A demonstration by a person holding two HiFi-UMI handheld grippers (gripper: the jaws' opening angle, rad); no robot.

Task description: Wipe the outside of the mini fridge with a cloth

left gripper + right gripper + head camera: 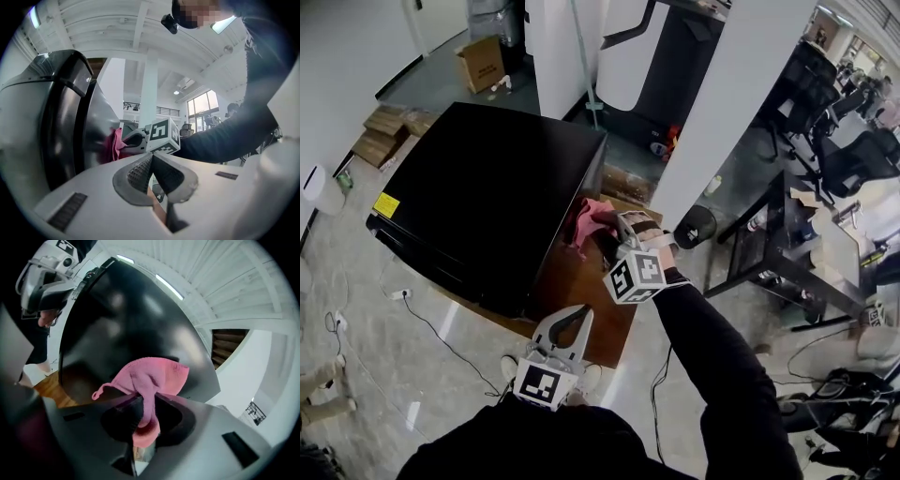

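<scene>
The black mini fridge (487, 187) stands on the floor, seen from above. My right gripper (614, 225) is shut on a pink cloth (586, 220) and presses it against the fridge's right side wall near the top edge. In the right gripper view the pink cloth (150, 380) bunches between the jaws of the right gripper (145, 404) and lies against the glossy black fridge wall (126, 324). My left gripper (567, 328) hangs low in front of the fridge, shut and empty; the left gripper (151, 161) shows its jaws meeting, with the fridge (61, 122) at left.
A white column (731, 103) rises right of the fridge. A black desk (783, 244) and office chairs (853, 150) stand at right. Cardboard boxes (483, 61) and wooden pallets (384, 131) lie at the back left. Cables (422, 319) run over the floor.
</scene>
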